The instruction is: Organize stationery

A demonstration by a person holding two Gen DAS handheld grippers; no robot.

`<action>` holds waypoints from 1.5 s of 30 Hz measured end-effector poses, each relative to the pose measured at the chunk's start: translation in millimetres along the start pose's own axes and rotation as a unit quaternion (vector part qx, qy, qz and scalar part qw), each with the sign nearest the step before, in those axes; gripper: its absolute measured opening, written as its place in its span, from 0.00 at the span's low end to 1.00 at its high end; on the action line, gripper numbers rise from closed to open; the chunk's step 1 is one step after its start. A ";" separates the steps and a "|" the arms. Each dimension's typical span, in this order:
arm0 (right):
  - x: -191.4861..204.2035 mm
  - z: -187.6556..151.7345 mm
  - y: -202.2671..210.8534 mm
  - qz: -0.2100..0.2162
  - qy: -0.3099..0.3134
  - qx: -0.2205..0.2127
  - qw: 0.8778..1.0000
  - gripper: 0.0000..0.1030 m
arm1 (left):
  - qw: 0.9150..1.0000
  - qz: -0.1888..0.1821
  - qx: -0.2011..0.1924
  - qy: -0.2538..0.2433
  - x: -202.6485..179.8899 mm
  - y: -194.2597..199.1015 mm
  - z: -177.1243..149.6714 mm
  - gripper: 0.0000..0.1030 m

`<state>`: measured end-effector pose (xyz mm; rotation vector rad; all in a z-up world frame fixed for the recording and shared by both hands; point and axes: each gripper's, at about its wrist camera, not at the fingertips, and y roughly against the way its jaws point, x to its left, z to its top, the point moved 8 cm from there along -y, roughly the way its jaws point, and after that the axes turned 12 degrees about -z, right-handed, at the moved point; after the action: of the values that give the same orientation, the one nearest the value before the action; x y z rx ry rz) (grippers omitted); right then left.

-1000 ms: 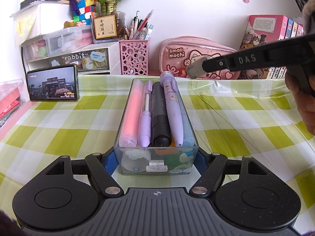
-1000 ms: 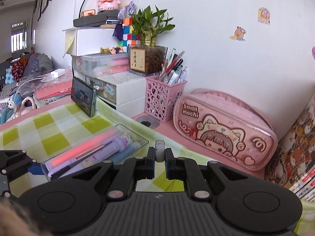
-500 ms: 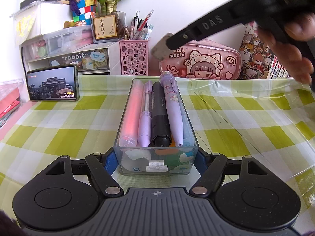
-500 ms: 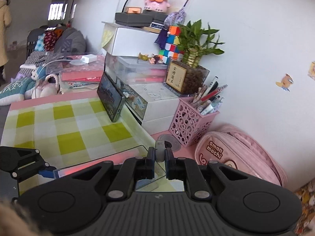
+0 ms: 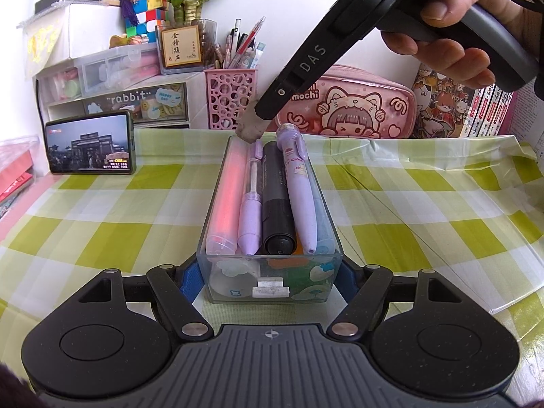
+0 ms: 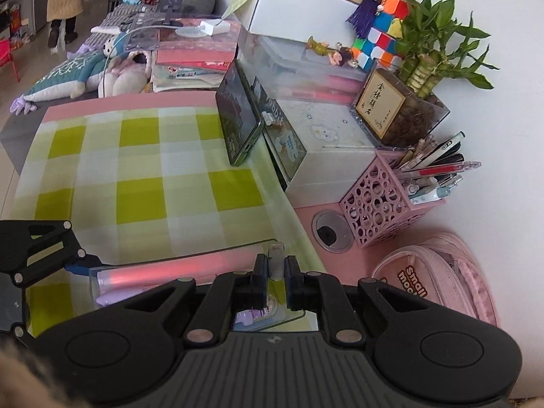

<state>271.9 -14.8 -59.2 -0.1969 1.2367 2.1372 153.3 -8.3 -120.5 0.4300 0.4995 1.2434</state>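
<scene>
Left gripper [image 5: 270, 282] fingers clamp the clear rectangular plastic pen box [image 5: 272, 280]; right gripper [image 6: 275, 273] — marked "DAS" — pinches a small grey eraser [image 6: 275, 260] between its fingers.

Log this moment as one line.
left claw: shut on clear plastic pen box | right claw: shut on small grey eraser, above box far end

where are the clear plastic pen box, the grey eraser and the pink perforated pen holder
clear plastic pen box [image 5: 272, 287]: left wrist view, on its near end wall.
grey eraser [image 5: 250, 131]: left wrist view, on its lower end below the right gripper.
pink perforated pen holder [image 6: 374, 204]: right wrist view, on its front wall.
</scene>
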 end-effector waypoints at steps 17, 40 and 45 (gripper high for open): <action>-15.7 0.0 -2.5 -0.012 0.003 0.038 0.999 0.36 | 1.000 -0.001 0.000 0.000 -0.2 -0.2 0.1 0.71; 28.0 -112.8 79.5 -0.003 -0.432 -0.081 0.898 0.38 | 1.000 0.006 0.000 -0.003 -1.1 -1.2 0.3 0.71; 39.5 -138.9 83.8 -0.015 -0.488 -0.099 0.867 0.40 | 1.000 0.011 0.002 -0.004 -1.2 -2.3 0.6 0.71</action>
<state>165.0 -139.0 -91.3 0.7047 0.4029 1.8848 155.2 -10.1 -121.1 0.4445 0.4907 1.2622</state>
